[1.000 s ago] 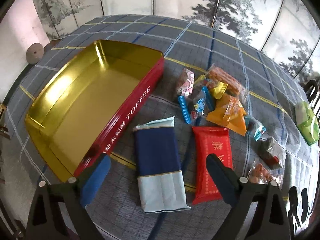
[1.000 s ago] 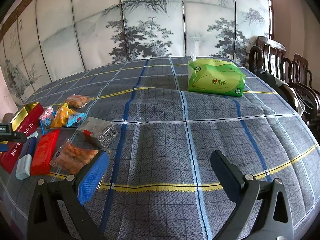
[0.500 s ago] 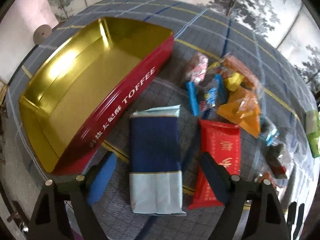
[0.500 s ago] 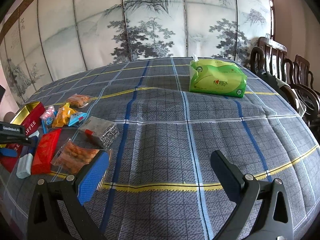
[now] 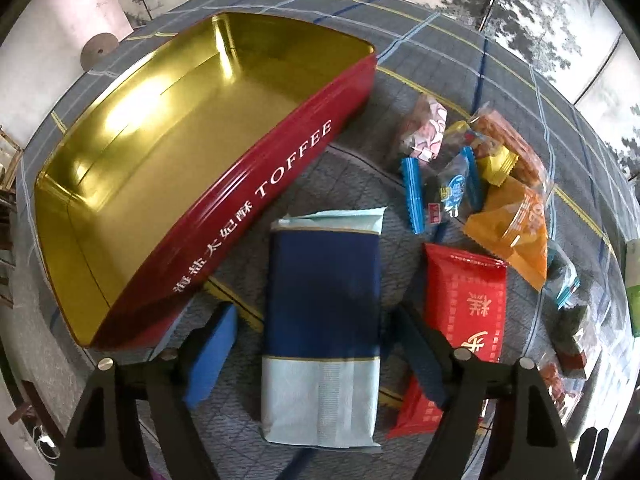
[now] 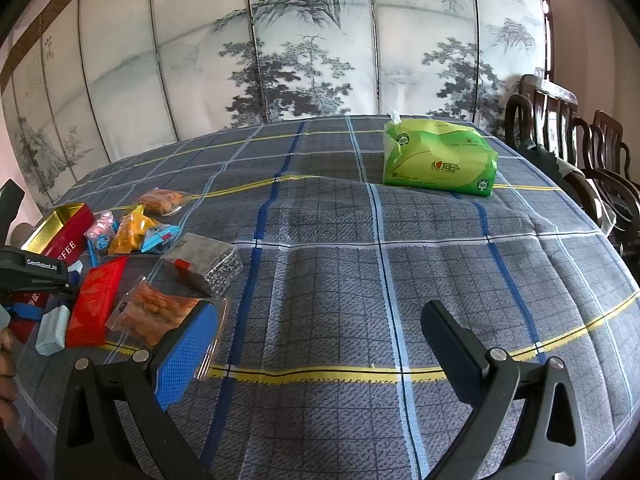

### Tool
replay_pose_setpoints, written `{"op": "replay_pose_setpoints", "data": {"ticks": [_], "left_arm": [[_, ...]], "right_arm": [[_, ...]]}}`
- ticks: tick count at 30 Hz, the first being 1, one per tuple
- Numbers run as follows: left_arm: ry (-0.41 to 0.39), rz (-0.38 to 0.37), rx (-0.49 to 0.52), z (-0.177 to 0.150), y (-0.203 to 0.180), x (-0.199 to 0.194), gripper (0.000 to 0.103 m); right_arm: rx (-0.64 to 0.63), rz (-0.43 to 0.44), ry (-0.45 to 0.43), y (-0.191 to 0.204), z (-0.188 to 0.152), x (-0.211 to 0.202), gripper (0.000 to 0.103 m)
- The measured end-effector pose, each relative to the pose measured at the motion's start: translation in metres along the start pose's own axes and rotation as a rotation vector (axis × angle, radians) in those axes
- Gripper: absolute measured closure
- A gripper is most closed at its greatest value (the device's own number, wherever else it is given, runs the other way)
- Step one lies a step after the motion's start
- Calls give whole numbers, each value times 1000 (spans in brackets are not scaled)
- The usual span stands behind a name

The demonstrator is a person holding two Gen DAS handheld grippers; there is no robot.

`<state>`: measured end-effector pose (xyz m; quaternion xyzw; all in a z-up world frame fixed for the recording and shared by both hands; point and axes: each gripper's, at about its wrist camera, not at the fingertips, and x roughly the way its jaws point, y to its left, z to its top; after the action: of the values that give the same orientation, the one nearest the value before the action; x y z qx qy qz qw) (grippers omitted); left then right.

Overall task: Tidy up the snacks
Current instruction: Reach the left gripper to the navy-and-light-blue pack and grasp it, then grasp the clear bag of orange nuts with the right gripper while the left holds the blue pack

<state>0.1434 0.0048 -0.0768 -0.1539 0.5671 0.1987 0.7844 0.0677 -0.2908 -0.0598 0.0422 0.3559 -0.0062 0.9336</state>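
A navy and pale-blue snack packet point(image 5: 324, 280) lies flat on the plaid cloth beside an open red toffee tin point(image 5: 256, 196) with a bare gold inside. My left gripper point(image 5: 316, 354) points steeply down over the packet. Its jaws are closing, one blue pad on each long side, with a small gap still showing at both. A red packet point(image 5: 468, 300) lies just right of it, and several small wrapped snacks point(image 5: 452, 184) are piled beyond. My right gripper point(image 6: 316, 344) hangs open over bare cloth with nothing between its fingers.
A clear bag of orange snacks point(image 6: 156, 312) and a clear box of dark snacks point(image 6: 204, 260) lie by the right gripper's left finger. A green tissue pack point(image 6: 438, 162) sits far across the table. Wooden chairs point(image 6: 560, 128) stand at the right edge, a painted screen behind.
The left gripper has sunk closer to the navy packet and its jaws have narrowed around it. The right gripper has not moved.
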Motion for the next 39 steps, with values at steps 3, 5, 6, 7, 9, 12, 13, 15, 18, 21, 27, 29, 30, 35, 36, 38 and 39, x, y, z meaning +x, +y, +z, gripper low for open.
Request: {"op": "replay_pose_setpoints", "data": {"ticks": [3,5,6,7,9,12,13,15,18,21,27,29,30,35,36,38,39], "left_arm": [[-31,8,18,-6,0,-9,52],[-34,8,20,-7,1,-12,53],[-36,-1,17,-8,4,-13,53],[-42,-5,18,-10,7,-14,53],[-50,-9,30,-16,11,-17,53],[-63,-42,62,-30,18,-23,53],[-69,-50,75,-34,19,-26,53],[-82,-73,113,-44,22,-35,53],[-128,-87,179,-57,27,-49,53],[-140,-117,231,-63,32,-59,53],[-160,-162,306,-67,47,-77,53],[-169,-164,332,-63,40,-79,53],[-166,-169,346,-61,38,-80,53],[-175,-181,379,-64,39,-88,53],[-176,-182,383,-64,39,-90,53],[-177,-192,392,-65,38,-93,53],[-180,-195,397,-65,38,-95,53]], "right_arm": [[1,-1,4,0,0,0,2],[0,0,7,-1,-1,-1,2],[0,2,9,-1,-1,-1,2],[1,1,11,-3,-1,-1,2],[6,2,15,-4,-1,0,2],[10,7,32,-6,0,3,2],[9,11,36,-6,0,3,2],[8,13,45,-7,0,5,2],[2,23,41,-6,0,4,2],[-17,59,20,-5,-1,0,2],[-178,258,22,20,-3,-12,7],[-261,340,56,38,-2,-15,9],[-295,356,63,45,-3,-15,10],[-521,424,170,86,-1,0,37],[-543,433,183,90,1,3,39],[-583,450,206,96,6,9,39],[-595,467,222,98,9,13,39]]}}
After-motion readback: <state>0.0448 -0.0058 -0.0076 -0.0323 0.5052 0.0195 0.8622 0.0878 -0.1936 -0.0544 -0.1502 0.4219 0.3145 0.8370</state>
